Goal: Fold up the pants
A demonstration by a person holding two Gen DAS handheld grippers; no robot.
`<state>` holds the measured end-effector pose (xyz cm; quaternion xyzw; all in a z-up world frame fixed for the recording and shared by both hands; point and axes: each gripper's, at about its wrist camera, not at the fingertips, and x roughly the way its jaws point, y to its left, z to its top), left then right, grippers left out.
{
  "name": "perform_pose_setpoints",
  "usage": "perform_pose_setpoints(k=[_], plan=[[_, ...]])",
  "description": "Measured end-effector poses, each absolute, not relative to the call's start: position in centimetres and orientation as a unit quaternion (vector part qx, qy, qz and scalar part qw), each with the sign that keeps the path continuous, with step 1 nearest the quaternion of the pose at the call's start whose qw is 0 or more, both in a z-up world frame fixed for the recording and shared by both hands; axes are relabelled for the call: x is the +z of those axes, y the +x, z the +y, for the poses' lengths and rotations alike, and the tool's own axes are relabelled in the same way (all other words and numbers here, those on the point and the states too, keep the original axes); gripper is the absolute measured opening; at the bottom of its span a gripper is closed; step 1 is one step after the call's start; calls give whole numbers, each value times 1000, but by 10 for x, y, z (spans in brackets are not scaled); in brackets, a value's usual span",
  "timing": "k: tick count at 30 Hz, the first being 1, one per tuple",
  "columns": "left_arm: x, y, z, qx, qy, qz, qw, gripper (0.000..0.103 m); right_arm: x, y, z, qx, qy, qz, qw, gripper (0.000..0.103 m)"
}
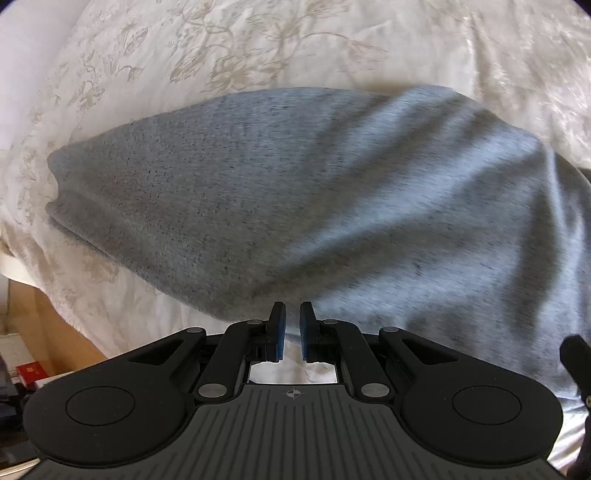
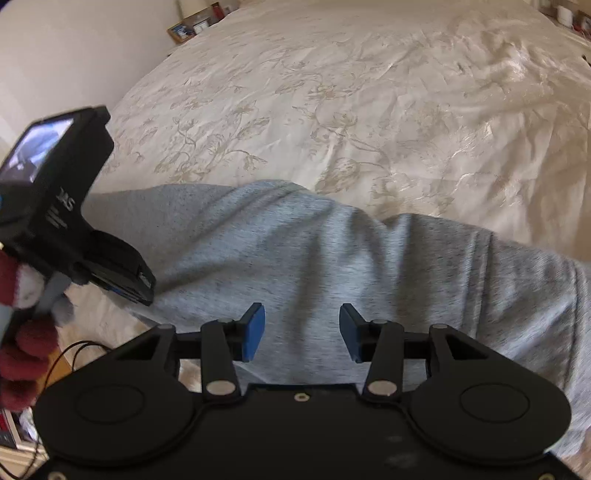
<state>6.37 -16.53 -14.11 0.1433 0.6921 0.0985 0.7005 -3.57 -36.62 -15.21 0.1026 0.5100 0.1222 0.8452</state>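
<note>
Grey sweatpants lie folded over on a white floral bedspread; they also show in the right wrist view. My left gripper hovers at the pants' near edge, its blue pads a small gap apart with nothing between them. My right gripper is open and empty, just above the grey fabric. The left gripper's body and camera screen show at the left of the right wrist view, held by a hand in a red glove.
The bedspread stretches far ahead and to the right. The bed's edge drops off at the lower left, with a wooden floor and boxes below. Shelves with small items stand by the far wall.
</note>
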Motion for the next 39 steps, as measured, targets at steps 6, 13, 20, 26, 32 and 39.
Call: perform_pose_setpoints(k=[6, 13, 20, 26, 32, 39], plan=[[-134, 59, -190, 112, 152, 695, 694, 9, -160, -37, -398, 129, 124, 512, 840, 48], [-140, 57, -209, 108, 162, 700, 687, 9, -171, -40, -417, 126, 130, 522, 834, 51], [-138, 53, -224, 97, 164, 699, 690, 9, -196, -51, -424, 120, 104, 549, 820, 49], [-135, 49, -213, 101, 145, 698, 694, 9, -200, -58, -423, 105, 93, 558, 818, 47], [-126, 42, -193, 101, 139, 683, 710, 9, -187, -68, -425, 96, 106, 536, 832, 50], [-115, 34, -158, 91, 134, 654, 739, 9, -164, -101, -427, 93, 131, 488, 858, 50]])
